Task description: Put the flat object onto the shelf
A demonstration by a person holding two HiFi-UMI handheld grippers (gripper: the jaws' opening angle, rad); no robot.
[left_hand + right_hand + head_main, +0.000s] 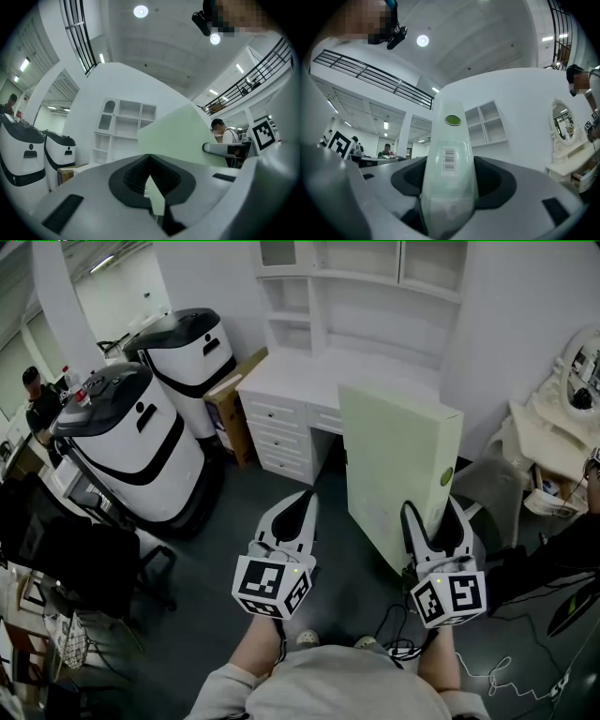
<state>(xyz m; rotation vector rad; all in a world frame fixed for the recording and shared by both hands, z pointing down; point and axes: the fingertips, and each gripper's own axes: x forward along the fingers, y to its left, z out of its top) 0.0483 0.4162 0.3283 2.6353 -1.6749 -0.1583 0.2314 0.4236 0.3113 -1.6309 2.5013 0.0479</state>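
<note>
head view: you hold a pale green flat box (398,465) upright in front of you, low over the floor, with its broad face turned to your left. the right gripper (436,512) clamps its near narrow edge, likely so the box hangs steady for carrying. the left gripper (302,507) sits just beside the box, apart from it. both forearms reach forward side by side, and the grippers point ahead toward a white desk (309,381). the shelf (375,277) above the desk is well apart from the box, so the placing is not yet done.

left gripper view: the left gripper (149,161) has its jaws together at the tips, with a thin pale green strip (155,199) pinched behind them. you cannot tell what the strip belongs to. the box (180,136) rises to the right, and the shelf (126,124) is beyond it.

right gripper view: the right gripper (449,173) has its jaws spread wide, and both pads press on the box (450,140) edge, which carries a barcode and a green dot. the gripper tilts upward, and the shelf (487,124) is behind it.
</note>
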